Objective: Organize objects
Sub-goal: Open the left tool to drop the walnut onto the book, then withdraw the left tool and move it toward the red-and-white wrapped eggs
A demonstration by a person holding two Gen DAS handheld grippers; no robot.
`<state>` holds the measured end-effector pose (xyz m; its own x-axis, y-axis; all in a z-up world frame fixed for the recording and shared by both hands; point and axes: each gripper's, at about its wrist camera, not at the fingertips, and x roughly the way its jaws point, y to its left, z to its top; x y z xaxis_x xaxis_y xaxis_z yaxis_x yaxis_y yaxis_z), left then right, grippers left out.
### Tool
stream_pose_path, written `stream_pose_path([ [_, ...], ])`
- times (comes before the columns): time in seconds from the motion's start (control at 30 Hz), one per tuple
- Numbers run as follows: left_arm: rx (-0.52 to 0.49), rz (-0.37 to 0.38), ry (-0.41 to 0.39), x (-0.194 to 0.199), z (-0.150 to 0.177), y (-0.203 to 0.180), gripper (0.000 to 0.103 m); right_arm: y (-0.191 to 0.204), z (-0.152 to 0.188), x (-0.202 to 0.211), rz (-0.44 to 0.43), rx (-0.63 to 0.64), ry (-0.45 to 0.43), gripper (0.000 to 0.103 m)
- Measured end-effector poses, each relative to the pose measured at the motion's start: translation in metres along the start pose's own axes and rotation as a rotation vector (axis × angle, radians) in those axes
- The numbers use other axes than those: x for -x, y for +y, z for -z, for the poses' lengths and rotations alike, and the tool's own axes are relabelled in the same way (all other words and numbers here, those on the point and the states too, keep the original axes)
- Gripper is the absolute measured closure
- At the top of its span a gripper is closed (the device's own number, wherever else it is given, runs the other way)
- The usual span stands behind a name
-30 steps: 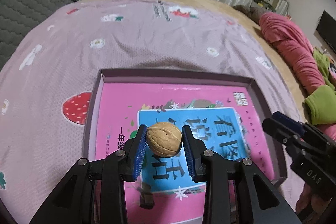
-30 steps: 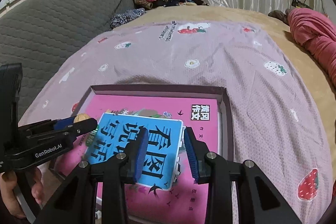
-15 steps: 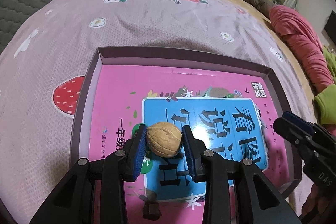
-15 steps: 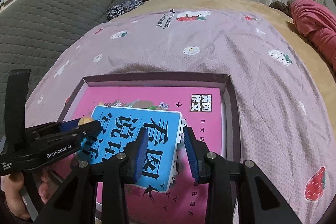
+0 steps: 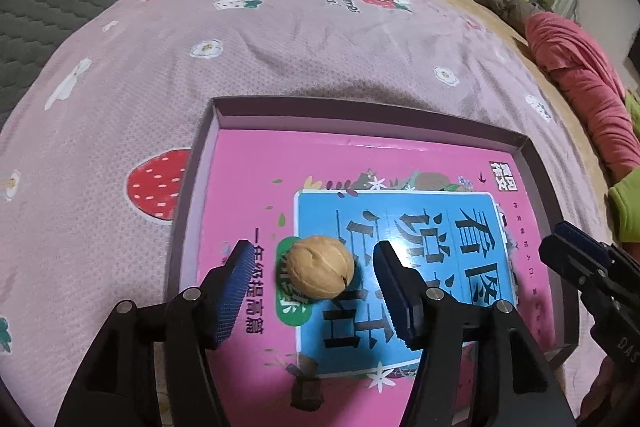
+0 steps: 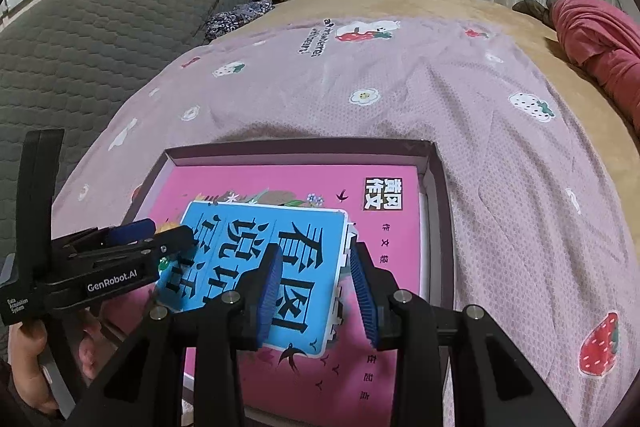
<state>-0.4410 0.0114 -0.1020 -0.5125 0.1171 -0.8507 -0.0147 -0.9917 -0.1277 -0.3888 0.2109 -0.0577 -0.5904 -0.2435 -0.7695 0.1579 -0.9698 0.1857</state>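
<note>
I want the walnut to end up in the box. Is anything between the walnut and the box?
Only the pink book lying in the box; the walnut sits over its cover. The left gripper jaws are opening, pads clear of the nut.

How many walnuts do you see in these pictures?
1. The walnut lies on the pink book cover in the shallow box, between the opening jaws of the left gripper, apart from both pads. Others may be hidden.
</note>
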Motion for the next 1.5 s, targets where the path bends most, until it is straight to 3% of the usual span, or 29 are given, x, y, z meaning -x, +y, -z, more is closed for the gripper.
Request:
stream_pose_path([
  [0.07, 0.003, -0.008, -0.008, 0.005, 0.0, 0.001, 0.025, 0.001, 0.001, 0.003, -0.001, 0.001, 0.001, 0.067],
  [0.2, -0.002, -0.02, -0.023, 0.016, 0.002, 0.003, 0.024, 0.003, 0.002, 0.012, -0.003, 0.004, -0.005, 0.061],
  [0.37, 0.001, -0.026, -0.024, 0.031, 0.005, 0.007, 0.022, 0.005, 0.006, 0.03, 0.006, 0.002, -0.028, 0.04],
  [0.67, -0.005, -0.036, -0.065, 0.07, 0.013, 0.01, 0.021, 0.015, 0.008, 0.068, 0.021, 0.008, -0.066, 0.027],
  [1.07, -0.022, -0.049, -0.107, 0.122, 0.023, 0.009, 0.016, 0.033, 0.009, 0.119, 0.033, 0.027, -0.131, 0.013],
  [1.5, -0.028, -0.04, -0.142, 0.181, 0.041, 0.017, 0.012, 0.07, 0.023, 0.171, 0.027, 0.1, -0.179, 0.011],
])
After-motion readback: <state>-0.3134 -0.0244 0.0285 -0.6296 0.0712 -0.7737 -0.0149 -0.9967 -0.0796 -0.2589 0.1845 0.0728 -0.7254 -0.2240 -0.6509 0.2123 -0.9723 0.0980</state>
